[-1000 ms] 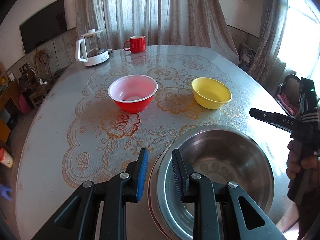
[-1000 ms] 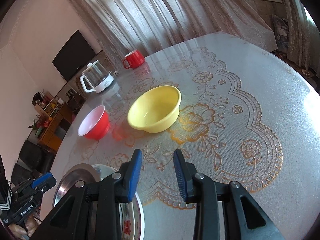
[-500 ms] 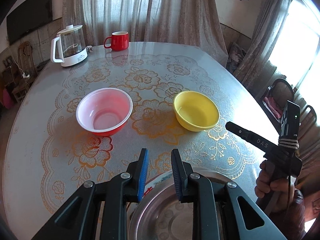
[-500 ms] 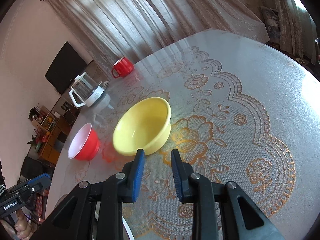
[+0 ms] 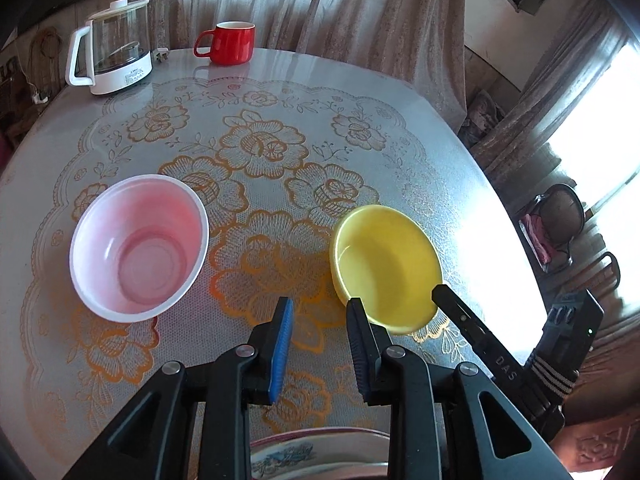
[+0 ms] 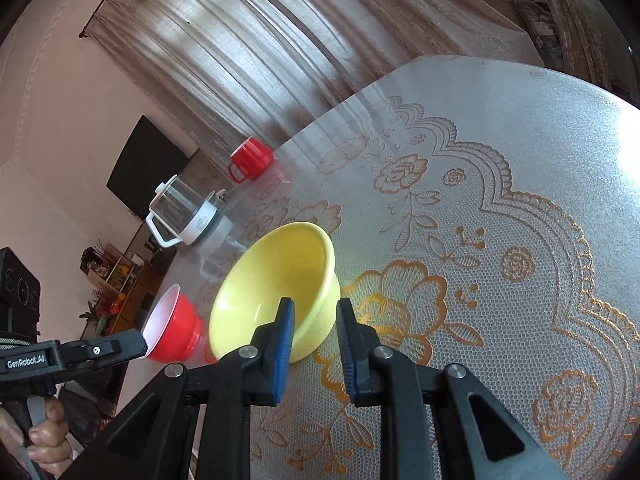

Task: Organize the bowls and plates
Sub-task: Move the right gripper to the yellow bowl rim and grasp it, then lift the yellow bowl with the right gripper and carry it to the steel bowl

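The right gripper [image 6: 312,344] reaches the near rim of the yellow bowl [image 6: 276,276] at the table's right; its jaws are closing, one finger inside the wall, one outside, pads apparently not yet pressing; the left gripper [image 5: 318,344] hovers empty between both bowls, its jaws opening slightly. The red bowl [image 5: 138,246] sits well apart at left; a patterned plate [image 5: 320,450] lies nearest. Likely risk: a thin bite on the smooth, sloped rim slips, tipping or skidding the bowl across the glossy tablecloth [image 5: 260,148].
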Available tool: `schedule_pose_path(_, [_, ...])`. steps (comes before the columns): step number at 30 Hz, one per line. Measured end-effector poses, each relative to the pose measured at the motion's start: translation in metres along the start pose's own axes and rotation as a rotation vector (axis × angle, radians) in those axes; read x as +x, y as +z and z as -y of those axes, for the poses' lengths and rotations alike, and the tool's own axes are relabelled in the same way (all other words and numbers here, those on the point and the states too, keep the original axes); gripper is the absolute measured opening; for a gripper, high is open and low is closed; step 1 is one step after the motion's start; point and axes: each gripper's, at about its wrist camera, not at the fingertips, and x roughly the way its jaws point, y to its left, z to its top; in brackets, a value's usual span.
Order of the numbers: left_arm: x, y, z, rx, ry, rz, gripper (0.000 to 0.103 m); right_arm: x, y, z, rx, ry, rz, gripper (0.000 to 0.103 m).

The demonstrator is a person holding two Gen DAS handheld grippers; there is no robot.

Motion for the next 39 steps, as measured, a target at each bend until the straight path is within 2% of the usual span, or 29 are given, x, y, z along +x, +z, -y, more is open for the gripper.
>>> schedule_pose_path(4, [0.019,0.013,0.005,-0.014,0.002,-0.027,0.028,0.000,0.001,0.002,0.004,0.020,-0.006,0.011])
schedule_pose_path(12, [0.055,0.025,0.012,-0.006,0.051,-0.100,0.027,0.001,0.003,-0.001,-0.025,0.027,-0.009,0.014])
schedule_pose_path(14, [0.062,0.026,0.015,0.006,0.039,-0.112,0.026,0.002,0.003,-0.001,-0.022,0.028,-0.015,0.015])
schedule_pose_path(17, [0.067,0.025,0.021,0.033,0.055,-0.123,0.014,0.003,0.003,0.000,-0.022,0.033,-0.020,0.015])
schedule_pose_path(18, [0.066,0.024,0.022,0.050,0.068,-0.114,0.011,0.004,0.003,0.001,-0.020,0.032,-0.024,0.016])
schedule_pose_path(23, [0.056,0.020,0.023,0.060,0.053,-0.096,0.010,0.003,0.003,0.007,0.001,0.026,-0.023,0.013])
schedule_pose_path(27, [0.039,0.012,0.032,0.108,0.044,-0.047,0.010,0.002,0.002,0.010,0.018,0.035,-0.031,0.011])
schedule_pose_path(31, [0.029,0.001,0.042,0.152,0.069,-0.030,0.010,0.004,0.000,0.015,0.044,0.031,-0.052,0.010])
schedule_pose_path(34, [0.019,-0.006,0.045,0.161,0.049,-0.016,0.010,0.005,-0.002,0.016,0.064,0.025,-0.080,0.010])
schedule_pose_path(39, [-0.005,-0.019,0.044,0.164,0.025,0.038,0.010,-0.020,-0.001,-0.001,0.010,0.023,-0.066,0.010])
